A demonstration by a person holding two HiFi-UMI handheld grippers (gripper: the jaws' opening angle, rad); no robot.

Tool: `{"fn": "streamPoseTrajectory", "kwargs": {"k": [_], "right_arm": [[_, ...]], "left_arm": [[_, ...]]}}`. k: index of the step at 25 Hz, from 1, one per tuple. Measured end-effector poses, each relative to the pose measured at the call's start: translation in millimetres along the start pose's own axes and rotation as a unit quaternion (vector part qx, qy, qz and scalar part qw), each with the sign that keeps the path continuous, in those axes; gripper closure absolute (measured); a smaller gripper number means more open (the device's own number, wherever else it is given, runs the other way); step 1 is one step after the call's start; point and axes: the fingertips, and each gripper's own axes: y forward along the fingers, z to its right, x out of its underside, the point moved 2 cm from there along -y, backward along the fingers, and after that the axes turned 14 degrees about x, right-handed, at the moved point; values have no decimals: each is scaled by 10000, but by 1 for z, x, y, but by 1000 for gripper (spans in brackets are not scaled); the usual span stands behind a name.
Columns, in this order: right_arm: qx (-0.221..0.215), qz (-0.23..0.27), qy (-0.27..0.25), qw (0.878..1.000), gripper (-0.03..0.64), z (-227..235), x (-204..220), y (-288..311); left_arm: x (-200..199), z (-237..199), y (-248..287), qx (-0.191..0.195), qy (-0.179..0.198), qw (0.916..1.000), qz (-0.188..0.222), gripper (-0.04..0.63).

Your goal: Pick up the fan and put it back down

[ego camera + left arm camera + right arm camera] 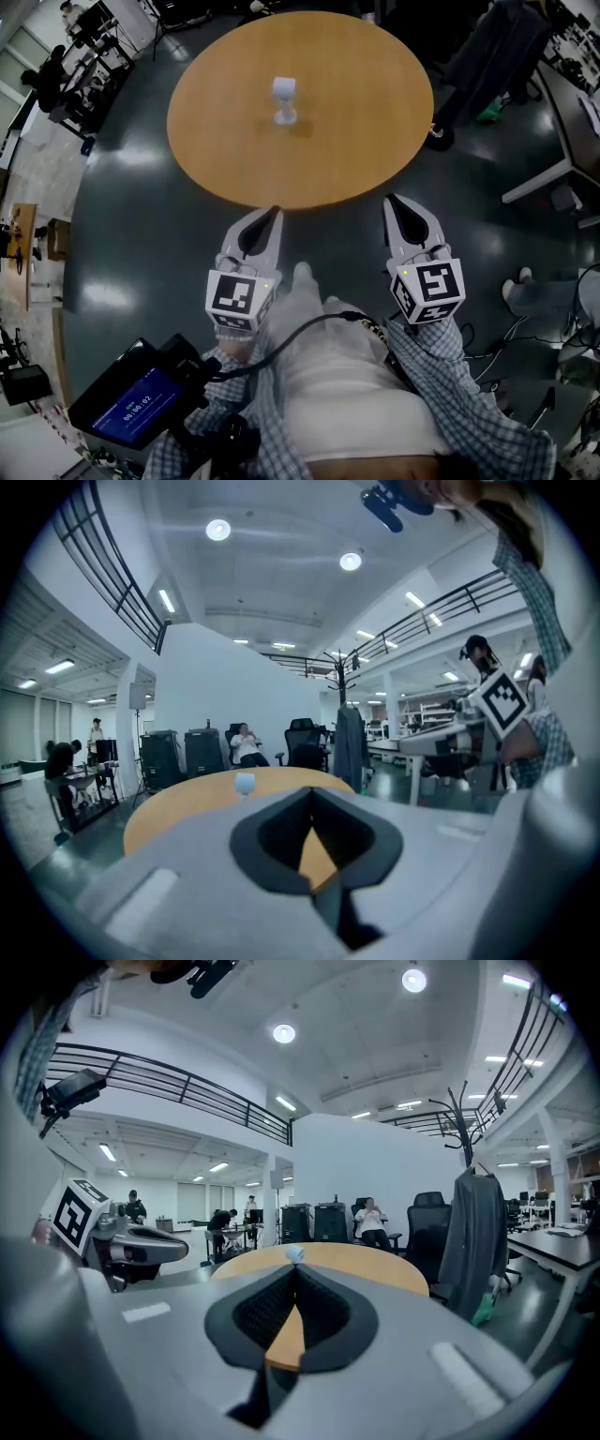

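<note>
Two grippers point(277, 212) point(389, 201) level, jaws together

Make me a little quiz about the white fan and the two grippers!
1. True or false: the fan stands upright on the round table.
2. What is the left gripper holding? A: the fan. B: nothing. C: a cup.
3. Fill in the gap: the right gripper has its jaws ___ (open or shut).

Key: 1 true. 2 B. 3 shut.
</note>
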Motion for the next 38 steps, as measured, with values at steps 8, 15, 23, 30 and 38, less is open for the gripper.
{"fn": "streamPoseTrajectory", "kwargs": {"k": [8,15,23,30,38], "right_arm": [[33,9,-68,10000,614,17,-19,-3],[131,-1,-164,9998,614,33,-36,-7],[318,-64,0,9995,614,38,-38,-22],[512,-288,-40,9983,614,59,-52,-41],[310,-767,-27,9966,614,39,-51,-60]], "left_arm": [[-17,2,15,-41,-5,10000,24,595],[-34,15,30,40,-102,9997,235,595],[-13,28,30,191,-58,9997,143,595],[-16,44,44,305,-219,9993,-53,595],[2,46,42,267,-399,9984,-313,479]]}}
